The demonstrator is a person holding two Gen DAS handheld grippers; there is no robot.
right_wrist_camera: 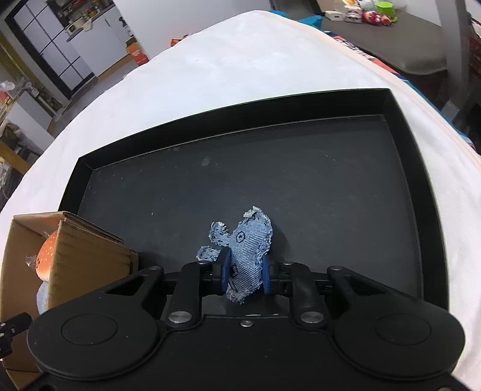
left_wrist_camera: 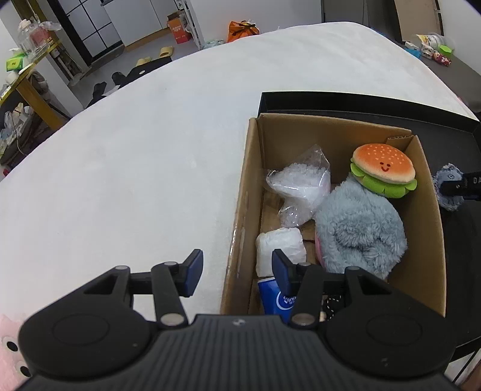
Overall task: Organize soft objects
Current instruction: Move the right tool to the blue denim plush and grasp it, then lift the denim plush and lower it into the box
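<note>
My right gripper (right_wrist_camera: 245,272) is shut on a small blue denim toy (right_wrist_camera: 246,246) and holds it over the near part of a black tray (right_wrist_camera: 399,186). The toy also shows in the left wrist view (left_wrist_camera: 445,180), right of the box. My left gripper (left_wrist_camera: 237,272) is open and empty, straddling the left wall of a cardboard box (left_wrist_camera: 240,216). In the box lie a burger plush (left_wrist_camera: 383,171), a grey-blue fluffy plush (left_wrist_camera: 360,228), a clear bag of white bits (left_wrist_camera: 300,183), a white wrapped pad (left_wrist_camera: 279,246) and a blue packet (left_wrist_camera: 276,297).
Box and tray sit on a white padded table (left_wrist_camera: 135,165). A pink plush (left_wrist_camera: 7,346) shows at the lower left edge. The box corner (right_wrist_camera: 75,249) stands left of the tray. A dark side table with small toys (right_wrist_camera: 375,15) is at the back right.
</note>
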